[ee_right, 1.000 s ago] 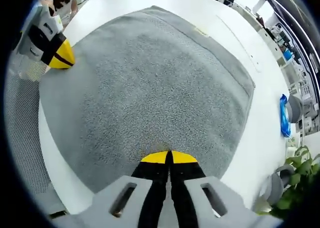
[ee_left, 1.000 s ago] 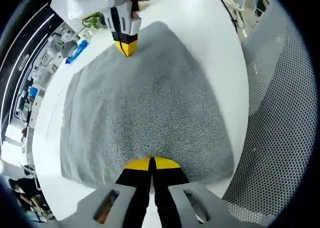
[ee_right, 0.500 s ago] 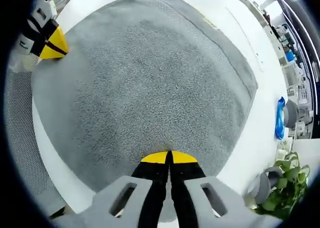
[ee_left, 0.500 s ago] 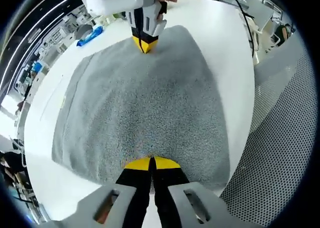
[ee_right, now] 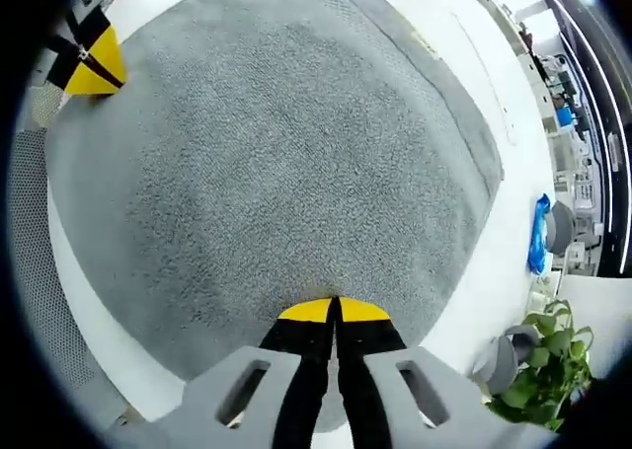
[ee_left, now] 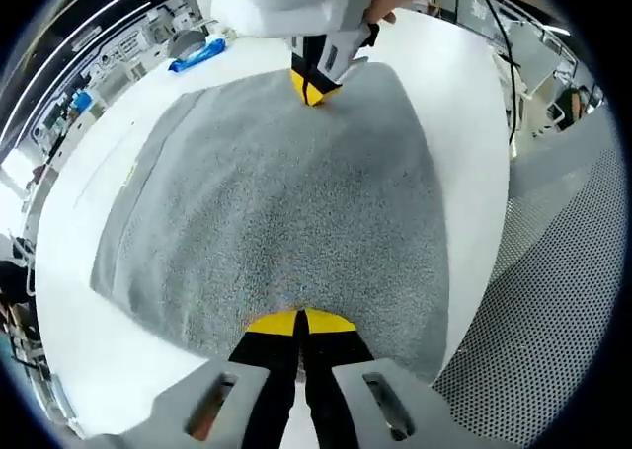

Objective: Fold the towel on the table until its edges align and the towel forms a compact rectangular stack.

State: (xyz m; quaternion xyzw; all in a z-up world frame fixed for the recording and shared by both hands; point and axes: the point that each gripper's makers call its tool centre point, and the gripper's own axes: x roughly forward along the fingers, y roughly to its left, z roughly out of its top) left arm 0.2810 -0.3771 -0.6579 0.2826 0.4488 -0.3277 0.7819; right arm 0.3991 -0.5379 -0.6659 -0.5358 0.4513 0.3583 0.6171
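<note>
I've got the grey towel (ee_left: 286,192) lying on the white table (ee_left: 454,84), and both of my tools are pinched on it. My left gripper (ee_left: 299,321) has its yellow jaws closed on the towel's near edge, and my right gripper (ee_right: 334,310) is clamped the same way on that edge further along. Beyond the towel's far side sits a blue object (ee_right: 538,234), with a plant (ee_right: 553,370) near it by the table's edge

A potted plant (ee_right: 548,370) stands near a blue object (ee_right: 539,234).
</note>
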